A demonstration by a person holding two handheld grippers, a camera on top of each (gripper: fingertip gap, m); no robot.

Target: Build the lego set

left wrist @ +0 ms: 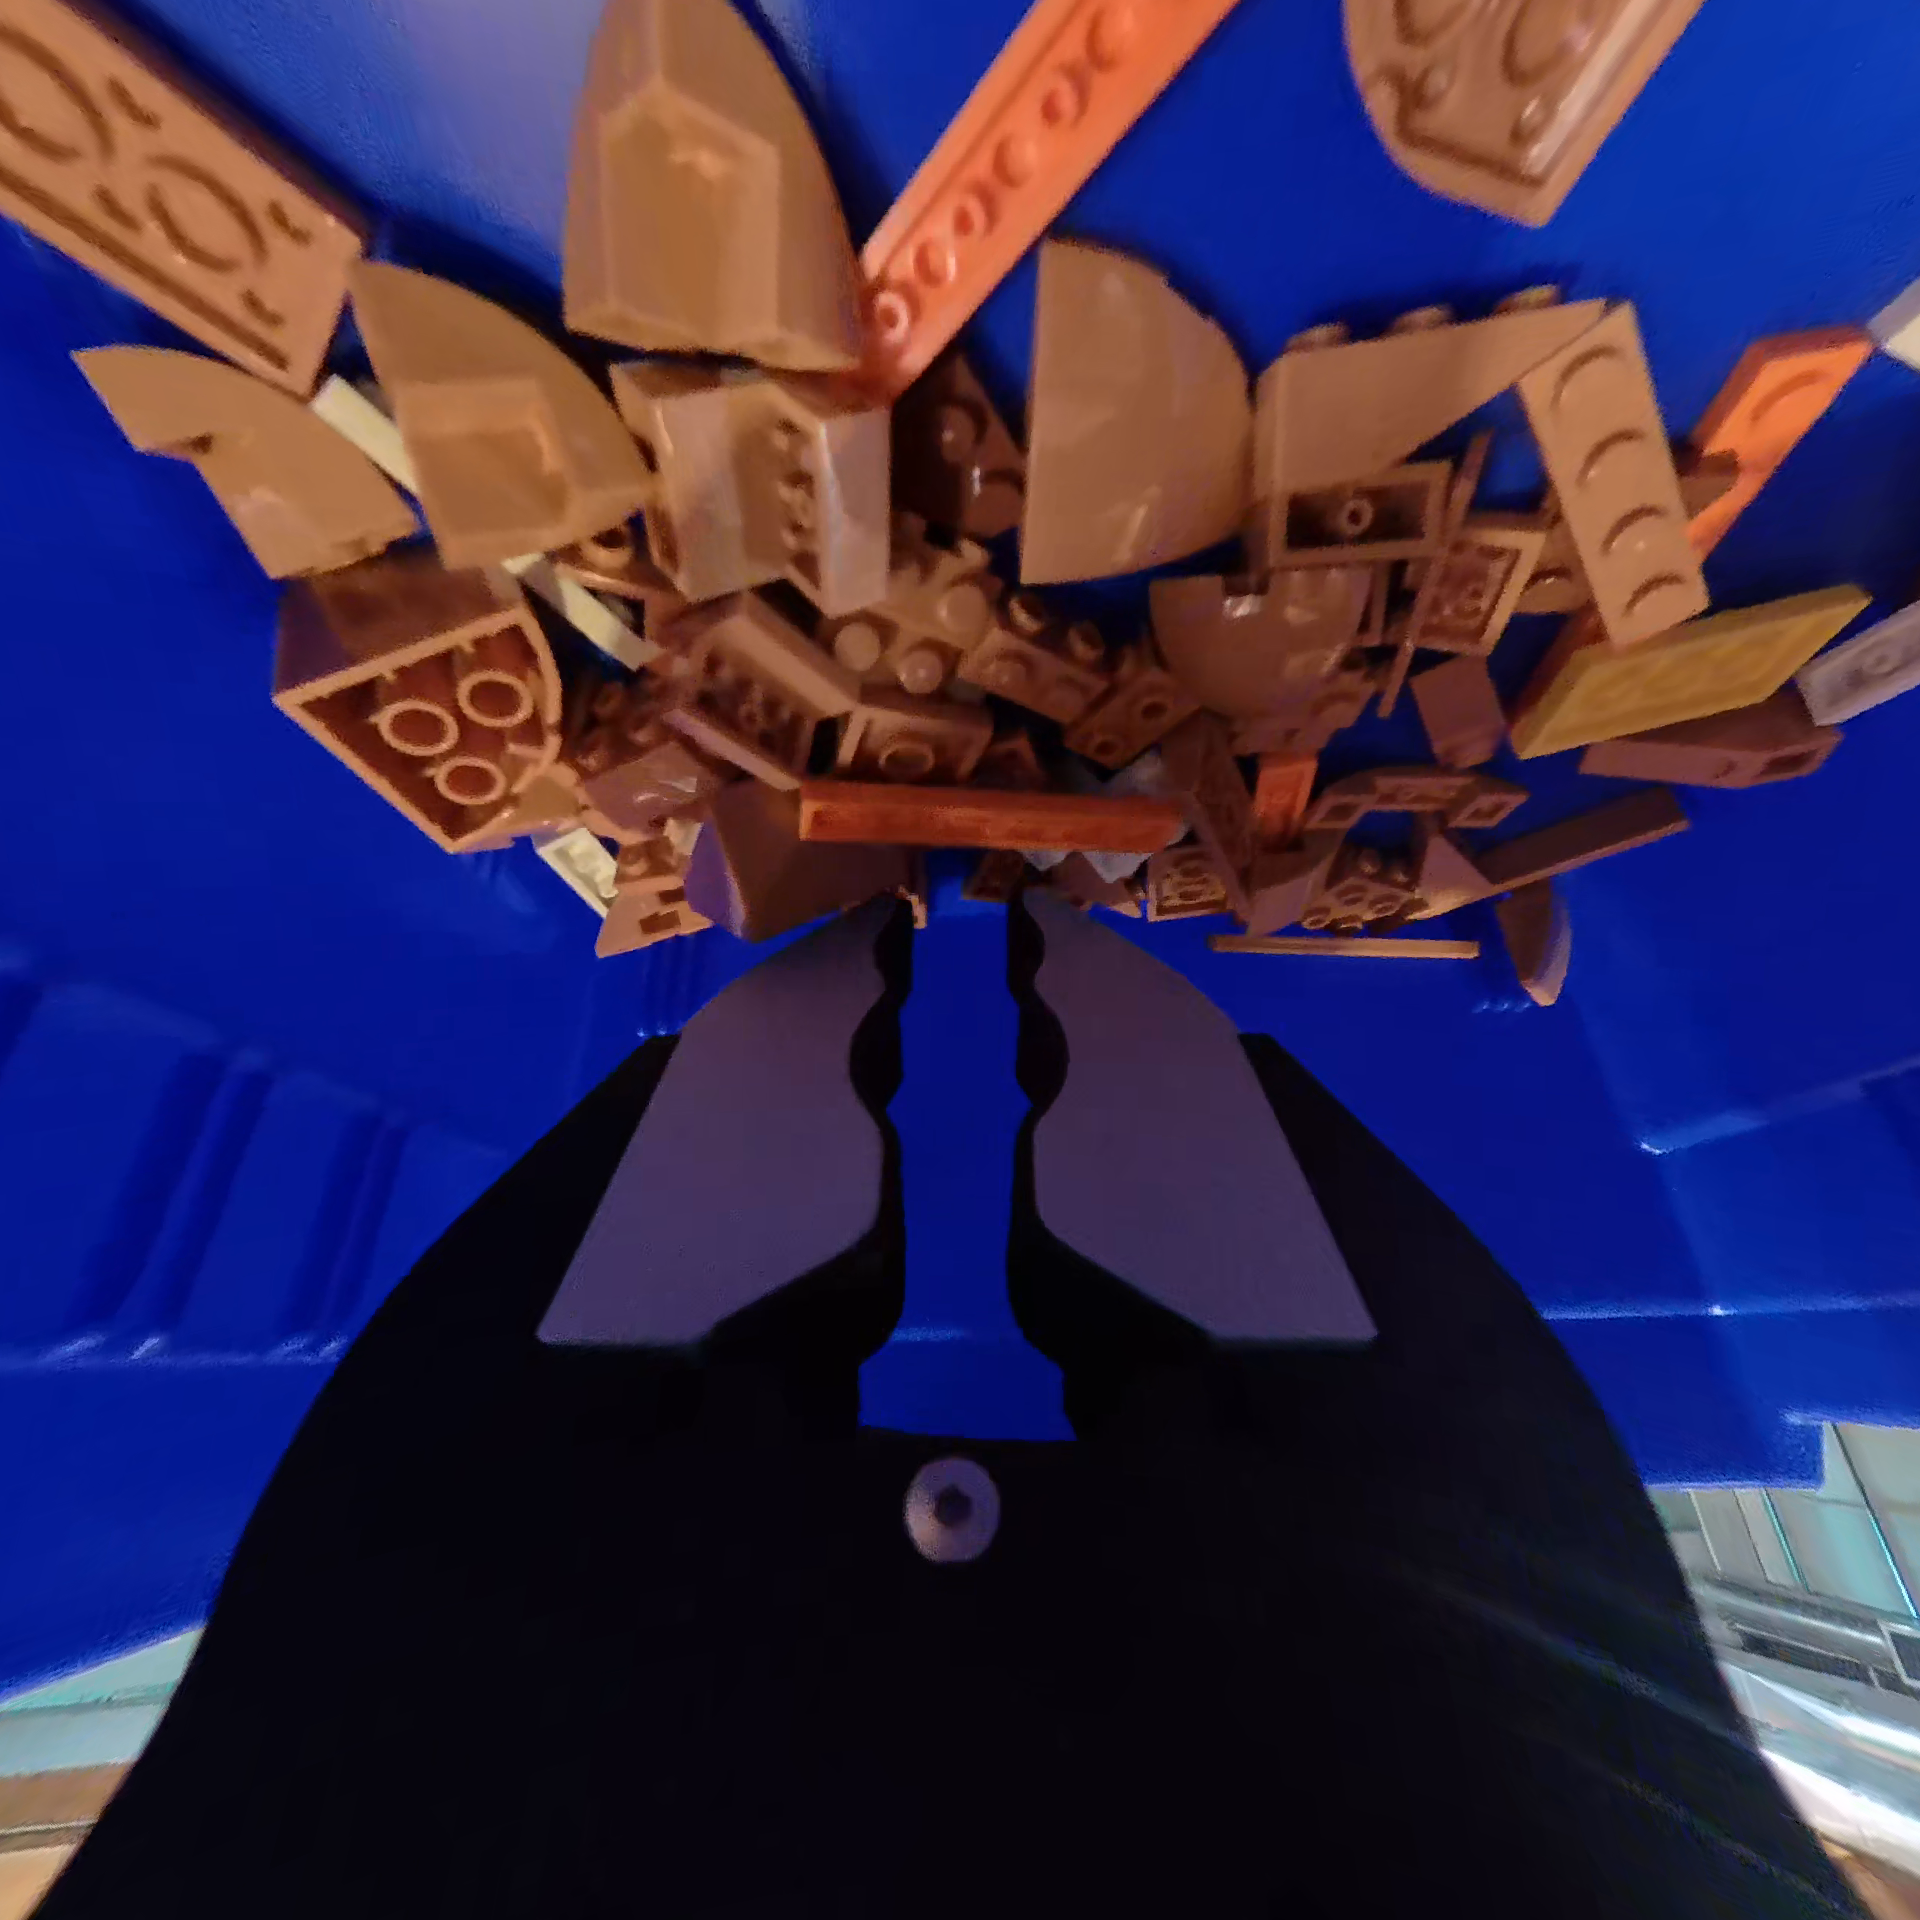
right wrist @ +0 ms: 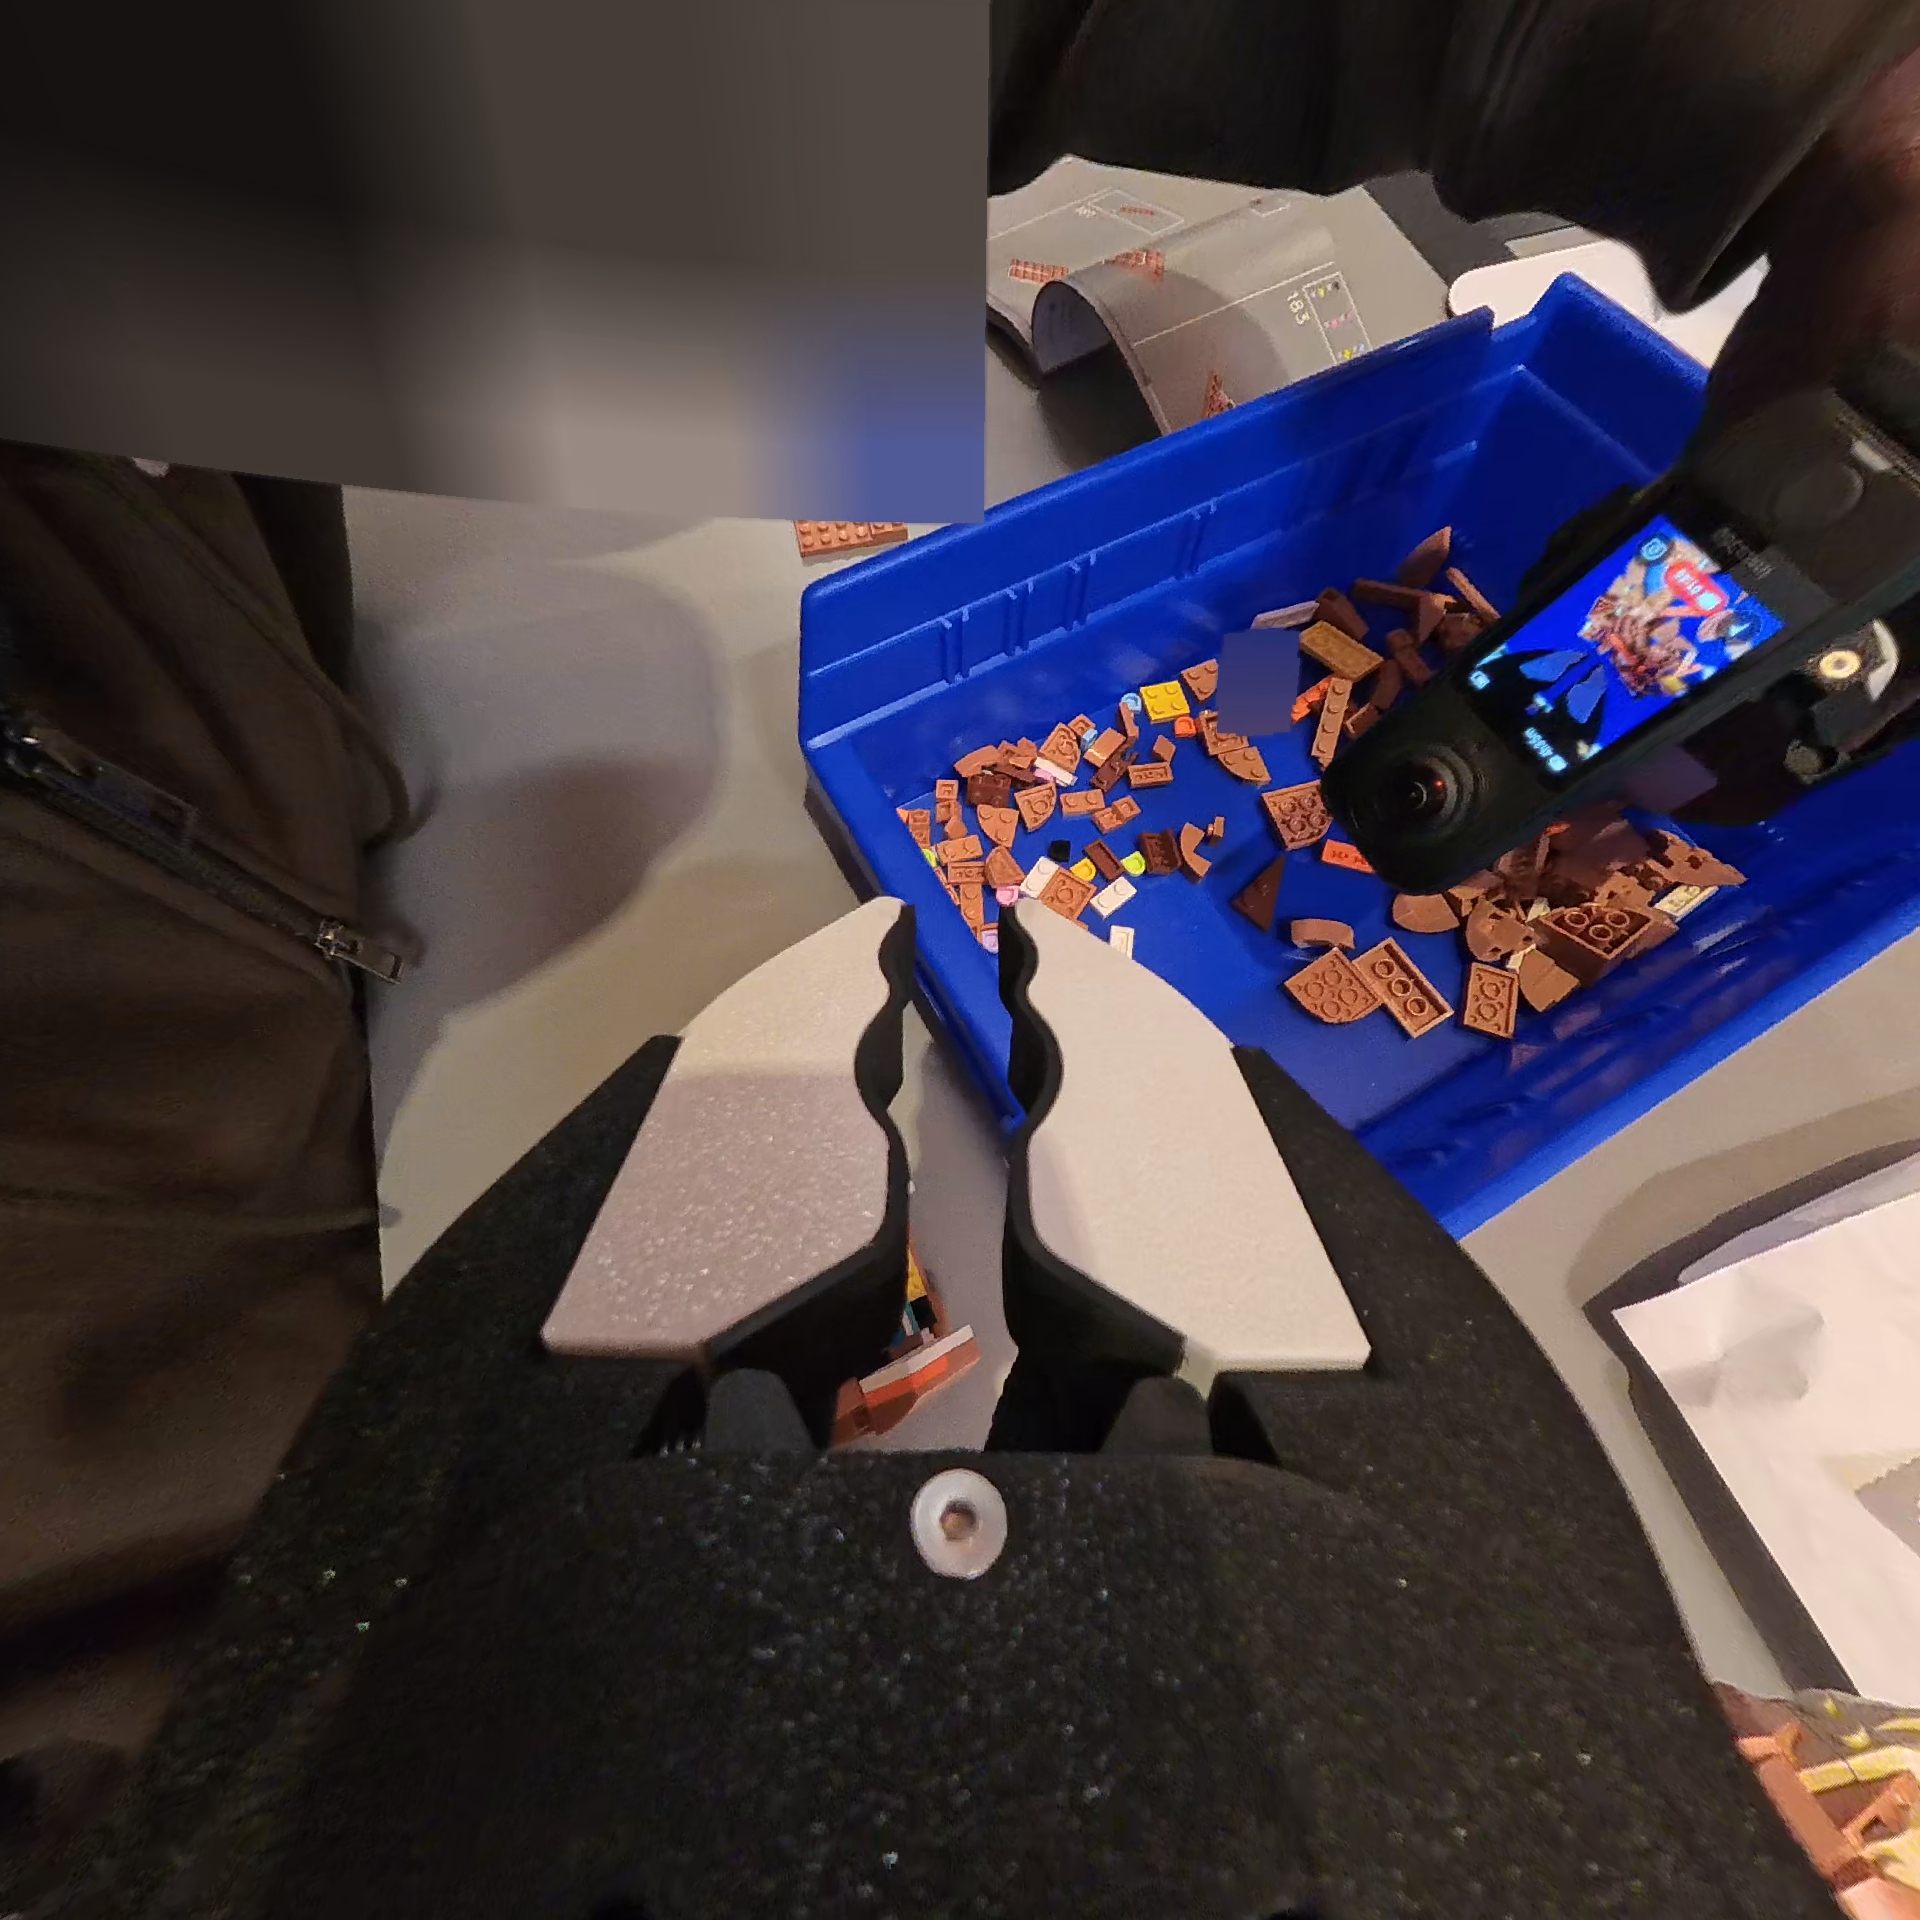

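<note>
Left gripper [left wrist: 961, 914]: jaws standing narrowly apart, tips reaching a brick pile [left wrist: 935, 644] in the bin [left wrist: 156, 935]; possibly touching, blurred
Right gripper [right wrist: 954, 920]: jaws narrowly apart, empty, hovering at the bin's corner

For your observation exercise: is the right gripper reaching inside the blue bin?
No, the right gripper hangs open above the grey table, outside the blue bin's corner.

Printed markings are seen on the open instruction booklet [right wrist: 1195, 281] lying on the counter [right wrist: 623, 727] behind the blue bin [right wrist: 1143, 540]: page numerals and small parts call-outs. On-screen icons and small lettering are shown on the camera display [right wrist: 1631, 644] mounted on the left gripper. Contents are not transcribed. Nothing legible is found on the bricks [left wrist: 935, 644].
</note>
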